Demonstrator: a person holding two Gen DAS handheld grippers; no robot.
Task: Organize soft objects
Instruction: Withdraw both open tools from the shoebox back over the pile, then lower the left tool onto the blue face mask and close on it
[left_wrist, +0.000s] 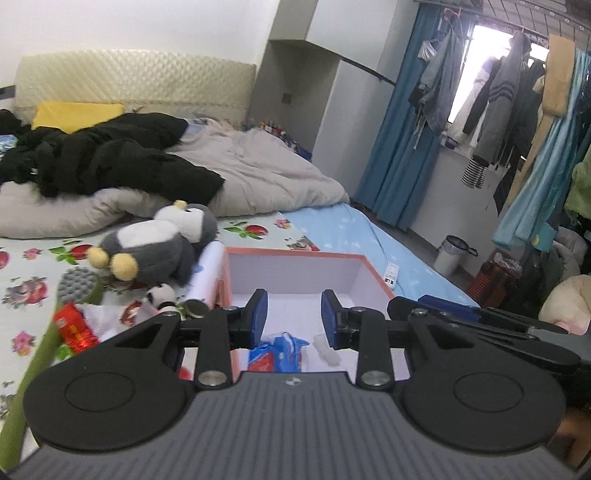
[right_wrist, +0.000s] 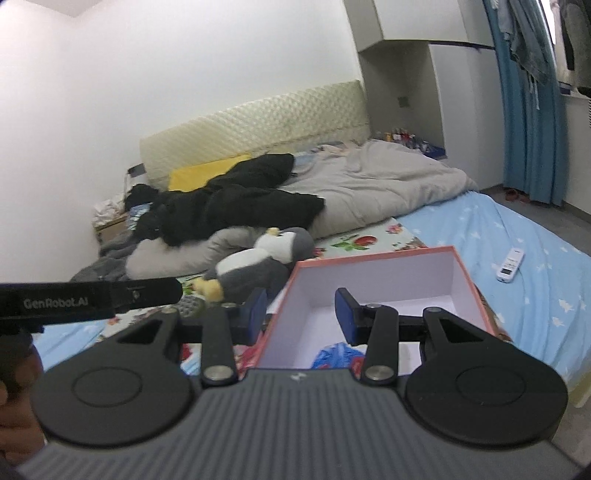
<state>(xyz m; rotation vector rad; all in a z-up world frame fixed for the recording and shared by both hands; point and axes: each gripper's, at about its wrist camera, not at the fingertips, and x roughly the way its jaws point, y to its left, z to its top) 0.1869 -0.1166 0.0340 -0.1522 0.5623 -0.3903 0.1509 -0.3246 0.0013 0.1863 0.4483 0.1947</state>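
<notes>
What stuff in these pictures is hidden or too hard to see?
- Blue packet in the box: its near end sits behind the left tool in the left view, and behind the right tool in the right view.
- Red packet: print blurred, left view.
- Remote: buttons too small, right view.
- Small panda toy: partly hidden behind the left tool's arm.

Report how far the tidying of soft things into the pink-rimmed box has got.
Done: a blue-and-red plastic packet lies inside the pink-rimmed cardboard box. In hand: nothing; left gripper and right gripper hang over the box with jaws open and empty. Left: the grey-and-white plush penguin and small panda toy lie outside the box.
</notes>
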